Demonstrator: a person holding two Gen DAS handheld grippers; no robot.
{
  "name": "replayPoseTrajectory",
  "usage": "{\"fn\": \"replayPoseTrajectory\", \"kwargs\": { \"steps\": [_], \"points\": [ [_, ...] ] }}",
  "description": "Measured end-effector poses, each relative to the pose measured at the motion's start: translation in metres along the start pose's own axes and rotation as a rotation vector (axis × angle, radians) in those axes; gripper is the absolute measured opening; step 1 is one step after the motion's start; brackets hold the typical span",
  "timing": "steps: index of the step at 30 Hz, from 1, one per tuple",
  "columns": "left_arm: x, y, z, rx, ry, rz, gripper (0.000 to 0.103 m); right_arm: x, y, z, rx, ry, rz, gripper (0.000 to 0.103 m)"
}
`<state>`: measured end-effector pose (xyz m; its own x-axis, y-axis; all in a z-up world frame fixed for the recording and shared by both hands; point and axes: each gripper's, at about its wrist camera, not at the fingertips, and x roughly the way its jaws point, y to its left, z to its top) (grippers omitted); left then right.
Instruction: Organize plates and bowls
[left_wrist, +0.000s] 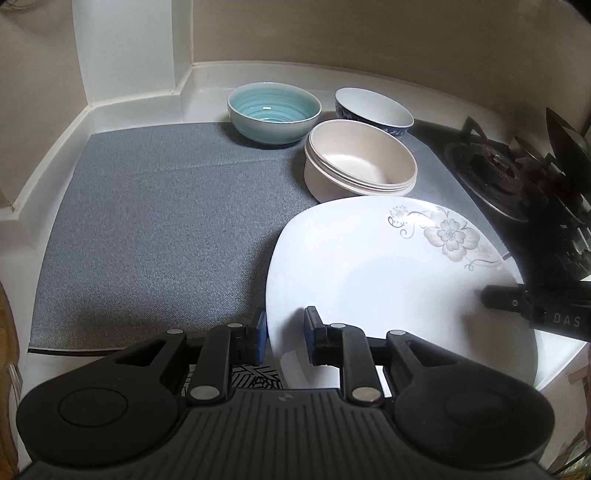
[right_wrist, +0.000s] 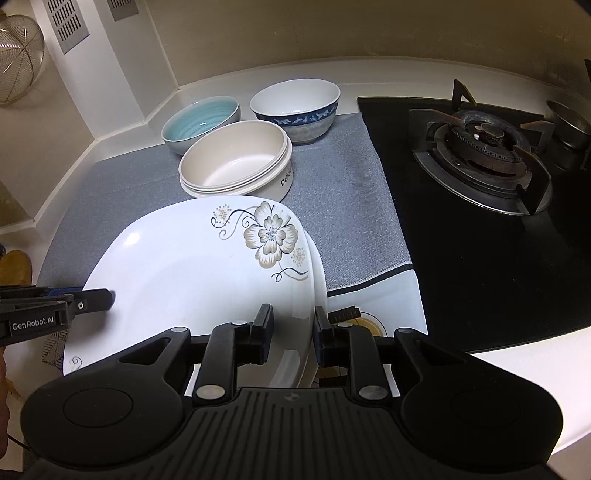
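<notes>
Left tool partly shut, pinching the near left rim of the white flower plate. Right tool partly shut too, pinching the same plate's right rim. Plate held over the near part of the grey mat, maybe with a second plate edge just under it; hard to tell. Beyond it, stacked cream bowls, then a teal bowl and a blue-patterned bowl at the back of the counter. Black stove off to the right.

Best to keep both sides level, move slow, hold tight, stay clear of the cream bowls.
</notes>
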<state>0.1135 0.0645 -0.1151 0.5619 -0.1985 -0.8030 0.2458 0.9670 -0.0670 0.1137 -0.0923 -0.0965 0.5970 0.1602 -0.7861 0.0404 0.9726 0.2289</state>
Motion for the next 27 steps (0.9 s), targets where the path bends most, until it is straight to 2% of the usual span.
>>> {"fn": "replayPoseTrajectory", "kwargs": {
  "steps": [11,21,27],
  "points": [
    [0.0,0.0,0.0,0.003,-0.005,-0.004,0.023,0.0,-0.004,-0.002,0.025,-0.025,0.001,0.026],
    [0.0,0.001,0.0,0.0,-0.01,-0.013,0.025,-0.005,-0.019,0.004,0.117,-0.041,0.007,0.027],
    [-0.003,0.006,0.001,-0.02,-0.012,-0.02,0.025,-0.005,-0.019,0.007,0.097,-0.026,0.009,0.027]
  ]
}}
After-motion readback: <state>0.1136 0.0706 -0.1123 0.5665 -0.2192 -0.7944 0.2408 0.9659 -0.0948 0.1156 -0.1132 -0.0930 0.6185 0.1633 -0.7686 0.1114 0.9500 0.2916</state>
